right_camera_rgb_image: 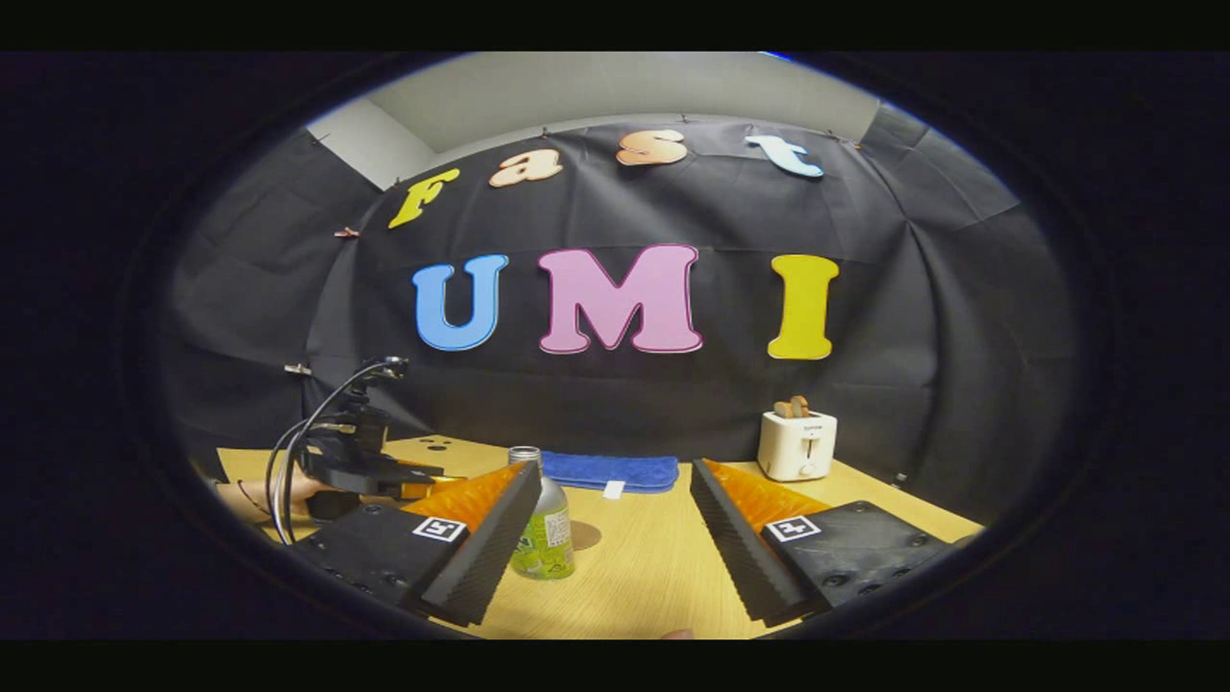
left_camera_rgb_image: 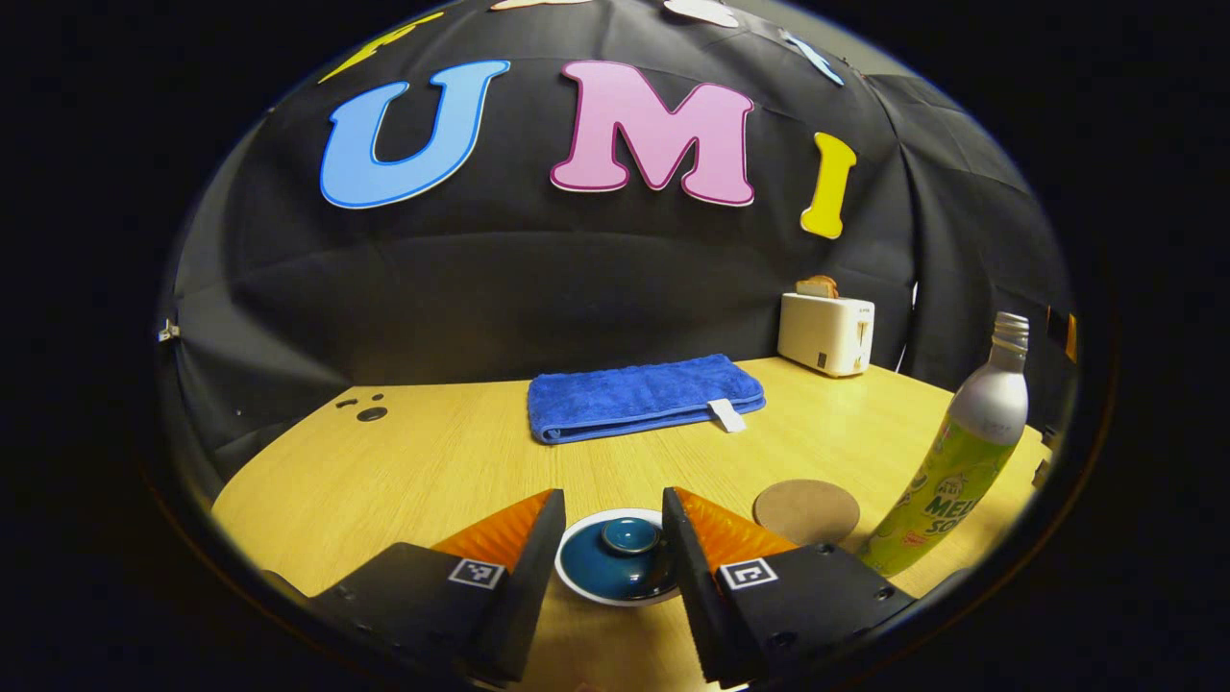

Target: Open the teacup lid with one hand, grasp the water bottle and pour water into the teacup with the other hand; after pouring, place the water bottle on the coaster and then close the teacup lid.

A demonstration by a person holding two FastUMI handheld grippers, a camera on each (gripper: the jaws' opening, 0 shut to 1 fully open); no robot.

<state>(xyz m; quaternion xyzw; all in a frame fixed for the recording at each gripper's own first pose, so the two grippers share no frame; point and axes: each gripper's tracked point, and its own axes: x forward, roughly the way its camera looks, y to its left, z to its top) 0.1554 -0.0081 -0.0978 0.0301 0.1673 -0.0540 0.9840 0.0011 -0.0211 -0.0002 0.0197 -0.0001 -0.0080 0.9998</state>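
Left gripper [left_camera_rgb_image: 612, 505]: jaws spread wide, holding nothing, poised above the teacup [left_camera_rgb_image: 618, 557], which sits on the wooden table [left_camera_rgb_image: 432, 461] between the two fingers in the left gripper view. The teacup lid [left_camera_rgb_image: 629, 534] is in place on the cup, knob upward. Just to the right of the cup lies the round coaster [left_camera_rgb_image: 805, 510], flat and bare; beside it, further right, the water bottle [left_camera_rgb_image: 961, 457] stands on the table, uncapped (the apparent lean is likely lens distortion). A folded blue towel [left_camera_rgb_image: 646, 396] lies toward the rear of the table, and a white toaster [left_camera_rgb_image: 825, 332] with a slice in it stands at the far right near the wall. Right gripper [right_camera_rgb_image: 615, 481]: jaws likewise wide apart and empty, well short of the bottle, which in the right gripper view appears beside its left finger, with the coaster just behind. That view also shows the left gripper farther off at left, and the hand [right_camera_rgb_image: 264, 495] holding it.
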